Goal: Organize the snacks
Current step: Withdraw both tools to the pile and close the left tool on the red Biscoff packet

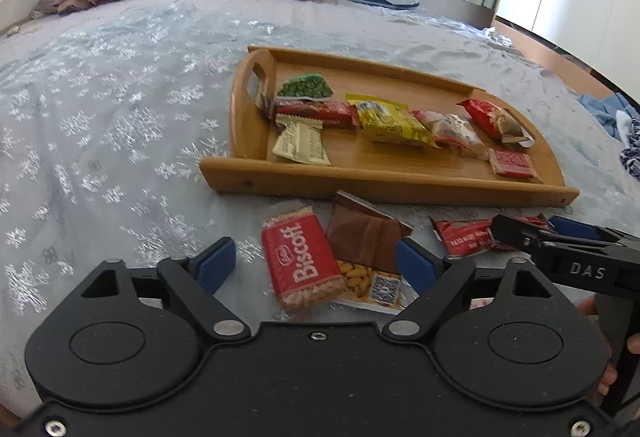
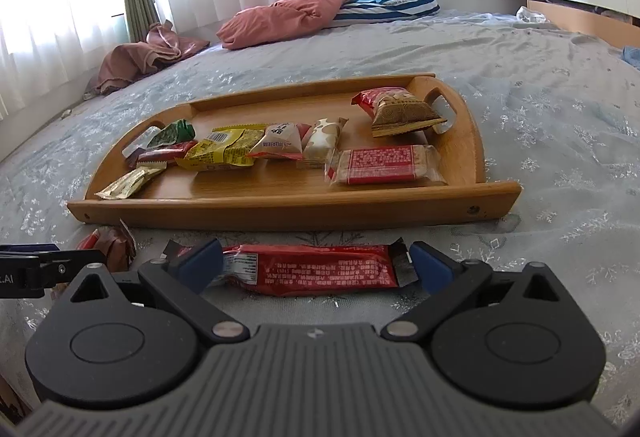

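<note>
On the bed covered with a pale grey snowflake-print bedspread [image 1: 120, 125], the left claw [image 1: 316, 267] hangs spread wide, its blue pads on either side of a red Biscoff biscuit packet [image 1: 302, 265] without touching it. Just right of that packet lies a brown foil sachet [image 1: 362, 237], overlapping a flat packet printed with yellow nuts and a QR code [image 1: 372, 287]. Further right, a long red wrapped bar [image 2: 312, 269] lies crosswise on the bedspread between the blue pads of the right claw [image 2: 316, 263]. That claw is also spread, with the bar's crimped ends close by the pads; whether they touch is hard to tell.

Beyond all these sits an oval bamboo tray with cut-out handles [image 2: 280, 211]. In it, from left to right in the right wrist view, lie a cream sachet [image 2: 130, 183], a green packet [image 2: 176, 131], a small red bar [image 2: 168, 153], a yellow packet [image 2: 224, 151], a white and red pouch [image 2: 280, 145], a cream spotted sweet [image 2: 324, 139], a clear-wrapped biscuit with a red label [image 2: 380, 165] and a red and brown pouch [image 2: 396, 109].
</note>
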{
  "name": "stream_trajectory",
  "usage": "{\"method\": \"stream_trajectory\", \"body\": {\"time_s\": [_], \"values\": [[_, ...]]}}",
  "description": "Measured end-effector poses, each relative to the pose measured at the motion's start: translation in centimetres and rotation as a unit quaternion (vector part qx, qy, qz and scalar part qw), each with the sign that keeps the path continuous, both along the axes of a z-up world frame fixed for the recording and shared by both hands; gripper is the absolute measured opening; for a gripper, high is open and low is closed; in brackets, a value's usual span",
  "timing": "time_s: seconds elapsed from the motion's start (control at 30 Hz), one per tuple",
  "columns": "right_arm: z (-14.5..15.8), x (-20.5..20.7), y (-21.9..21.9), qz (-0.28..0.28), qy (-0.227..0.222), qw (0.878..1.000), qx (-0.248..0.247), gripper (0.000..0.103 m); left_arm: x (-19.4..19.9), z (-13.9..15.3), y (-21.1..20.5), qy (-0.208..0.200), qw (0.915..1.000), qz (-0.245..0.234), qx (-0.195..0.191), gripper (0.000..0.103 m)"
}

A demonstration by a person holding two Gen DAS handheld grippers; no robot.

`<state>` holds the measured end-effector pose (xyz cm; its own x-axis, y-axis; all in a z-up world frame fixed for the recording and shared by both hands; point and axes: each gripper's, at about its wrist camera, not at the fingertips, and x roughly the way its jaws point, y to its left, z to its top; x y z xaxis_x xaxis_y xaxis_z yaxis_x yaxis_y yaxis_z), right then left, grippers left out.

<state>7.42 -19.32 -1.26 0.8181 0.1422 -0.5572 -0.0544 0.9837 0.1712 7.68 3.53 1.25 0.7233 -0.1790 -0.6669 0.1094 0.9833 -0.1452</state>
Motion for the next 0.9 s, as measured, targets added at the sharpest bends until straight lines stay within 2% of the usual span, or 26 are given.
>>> {"method": "stream_trajectory", "body": {"time_s": [0.2, 0.33, 0.63, 0.83, 0.9], "values": [[-0.1, 0.1, 0.2, 0.009, 0.002, 1.0, -0.005, 0.103, -0.3, -0.5, -0.8, -0.005, 0.9999, -0.006, 0.012, 0.082], [-0.3, 0.0, 0.3, 0.009, -0.004, 1.0, -0.009, 0.103, -0.5, -0.4, -0.6, -0.008, 1.0, 0.002, 0.002, 0.08], [-0.4, -0.2, 0.4, 0.01, -0.009, 1.0, -0.012, 0.103, -0.5, 0.2, 1.2, -0.016, 0.998, 0.053, -0.03, 0.064], [-0.4, -0.2, 0.5, 0.012, -0.01, 1.0, -0.019, 0.103, -0.4, -0.1, 1.3, -0.009, 0.9985, 0.044, -0.03, 0.055], [-0.3, -0.3, 0.7, 0.018, -0.007, 1.0, -0.023, 0.103, -0.5, -0.2, 1.1, -0.009, 0.9987, 0.038, -0.031, 0.048]]}}
